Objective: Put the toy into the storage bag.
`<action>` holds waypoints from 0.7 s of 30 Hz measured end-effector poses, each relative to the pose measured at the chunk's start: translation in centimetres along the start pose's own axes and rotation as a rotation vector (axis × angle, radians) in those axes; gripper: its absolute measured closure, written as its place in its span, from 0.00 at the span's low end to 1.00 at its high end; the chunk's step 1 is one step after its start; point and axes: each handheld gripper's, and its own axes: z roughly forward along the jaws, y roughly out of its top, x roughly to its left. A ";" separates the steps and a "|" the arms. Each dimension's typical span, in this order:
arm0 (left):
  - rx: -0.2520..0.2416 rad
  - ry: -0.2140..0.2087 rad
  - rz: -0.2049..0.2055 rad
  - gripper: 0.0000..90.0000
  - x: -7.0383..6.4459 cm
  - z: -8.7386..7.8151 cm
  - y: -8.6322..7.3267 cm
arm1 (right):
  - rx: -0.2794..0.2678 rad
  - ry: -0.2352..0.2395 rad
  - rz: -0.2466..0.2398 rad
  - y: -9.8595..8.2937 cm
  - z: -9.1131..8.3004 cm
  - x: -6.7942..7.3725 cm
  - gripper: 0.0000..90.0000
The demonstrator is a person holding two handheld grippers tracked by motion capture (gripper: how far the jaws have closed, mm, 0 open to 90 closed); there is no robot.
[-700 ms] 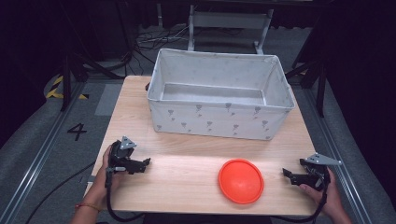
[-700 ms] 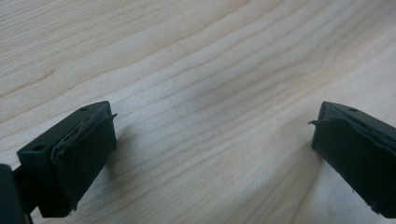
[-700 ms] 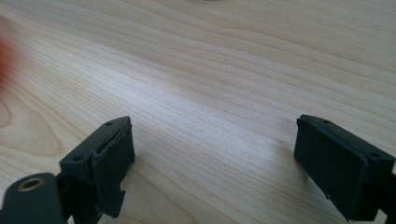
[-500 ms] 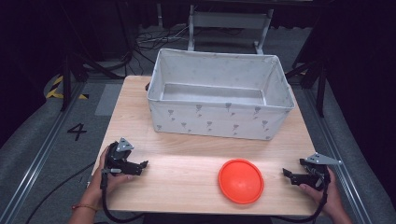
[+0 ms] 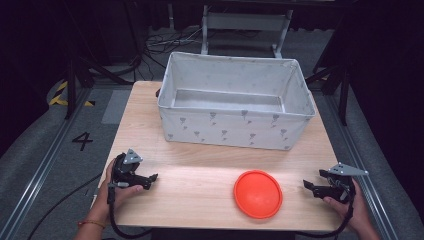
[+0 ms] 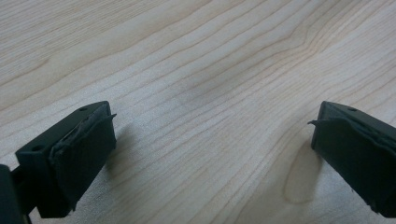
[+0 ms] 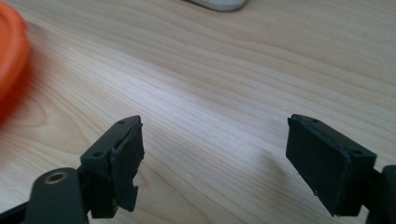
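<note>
An orange round disc [image 5: 258, 193] lies flat on the wooden table [image 5: 200, 175], near the front edge and right of centre. Its rim also shows at the left edge of the right gripper view as the orange disc [image 7: 9, 51]. My left gripper [image 5: 151, 179] rests low at the table's front left, held by a hand, its jaws wide apart with bare wood between them [image 6: 212, 135]. My right gripper [image 5: 308, 187] sits at the front right, pointing toward the disc and a short way from it, open and empty [image 7: 215, 154].
A large grey fabric bin [image 5: 235, 107] with a small printed pattern stands across the back half of the table, open on top with nothing visible inside. Its bottom corner [image 7: 219, 4] shows in the right gripper view. Dark floor, cables and metal frames surround the table.
My left gripper has drifted slightly toward the table's front-left edge. The right gripper and the disc have stayed put.
</note>
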 end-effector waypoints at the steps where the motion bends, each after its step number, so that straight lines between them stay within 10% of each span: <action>1: 0.000 0.003 -0.001 0.00 0.0 0.0 0.0 | 0.000 0.013 0.004 0.2 -0.2 0.2 0.23; 15: 0.000 -0.001 -0.003 0.00 0.0 0.0 0.0 | -0.028 0.166 -0.153 4.1 -1.2 5.7 0.22; 21: 0.002 0.001 -0.007 0.00 -0.1 0.0 0.0 | 0.001 0.308 -0.256 6.0 0.6 7.9 0.29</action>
